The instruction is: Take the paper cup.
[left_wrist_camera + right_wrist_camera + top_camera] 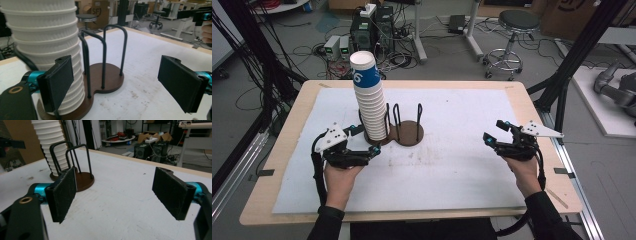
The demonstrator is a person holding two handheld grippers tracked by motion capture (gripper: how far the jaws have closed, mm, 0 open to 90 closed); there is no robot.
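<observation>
A tall stack of paper cups [371,100] stands on the left half of a brown wooden holder [404,134], which sits on the bench [277,165] somewhat left of centre and nearer the far edge than the near one. The cups are white with ribbed walls and rolled rims, nested closely so that the rims form a column of even rings; the topmost cup carries a blue band with white lettering and its mouth faces up. The stack leans slightly towards the far left corner. Black wire hoops [408,119] rise from the holder's base; the right half of the base is bare between them. A white sheet [462,165] covers most of the bench top. The left gripper [368,141] is held level just beside the holder on its near left side, jaws apart and holding nothing; in the left gripper view one pad stands in front of the lowest cups, contact not determinable, and the other is well clear. The right gripper [496,132] is held near the right edge, well apart from the stack, jaws likewise spread with nothing between them.
</observation>
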